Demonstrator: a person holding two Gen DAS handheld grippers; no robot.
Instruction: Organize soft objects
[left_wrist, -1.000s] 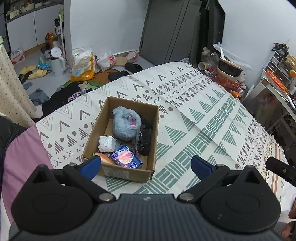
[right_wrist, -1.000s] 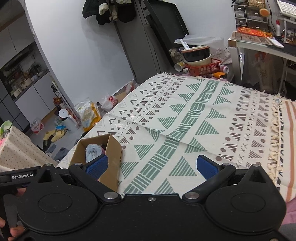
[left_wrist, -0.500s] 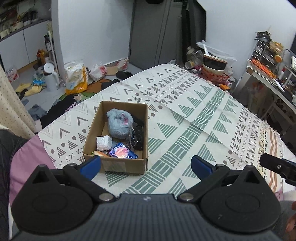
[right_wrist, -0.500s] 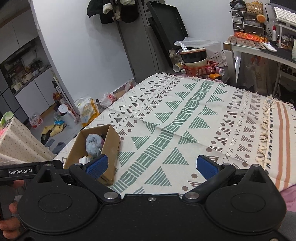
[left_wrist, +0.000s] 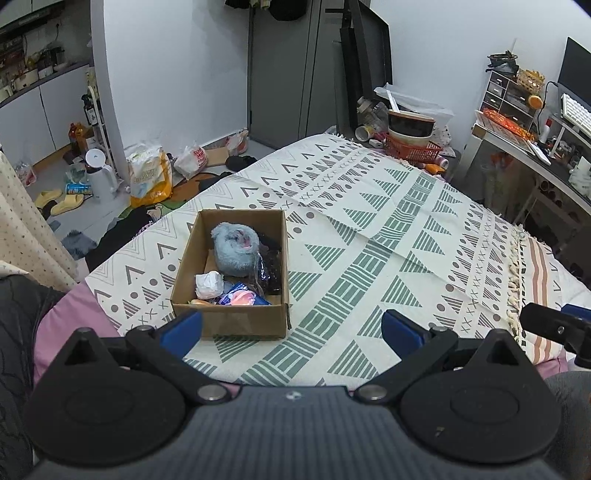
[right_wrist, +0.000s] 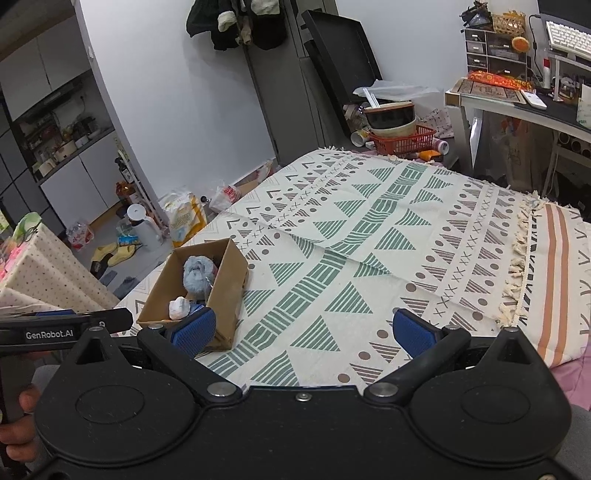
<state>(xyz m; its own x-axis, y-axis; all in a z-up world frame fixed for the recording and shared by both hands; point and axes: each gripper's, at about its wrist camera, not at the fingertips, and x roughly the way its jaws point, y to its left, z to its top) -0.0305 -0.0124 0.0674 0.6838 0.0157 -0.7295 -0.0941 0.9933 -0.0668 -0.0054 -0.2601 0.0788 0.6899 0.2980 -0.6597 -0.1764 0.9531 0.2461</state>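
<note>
Patterned bedspread (left_wrist: 369, 236) covers the bed, and the open cardboard box (left_wrist: 236, 325) sits on it near its left corner; every other place is best read from that box. Inside it lie a fluffy blue-grey plush (left_wrist: 234, 247), a dark bag (left_wrist: 271, 269) against the right wall, a white wad (left_wrist: 208, 285) and a pink-and-blue packet (left_wrist: 240, 298) at the near wall, possibly with something orange beneath, though that is mostly hidden. From the near side of the box, the left gripper (left_wrist: 291, 328) hovers with jaws spread wide and empty, the box just ahead and left of centre. Farther right of the box, the right gripper (right_wrist: 303, 328) is likewise parted and empty, so the left looks the nearer.
</note>
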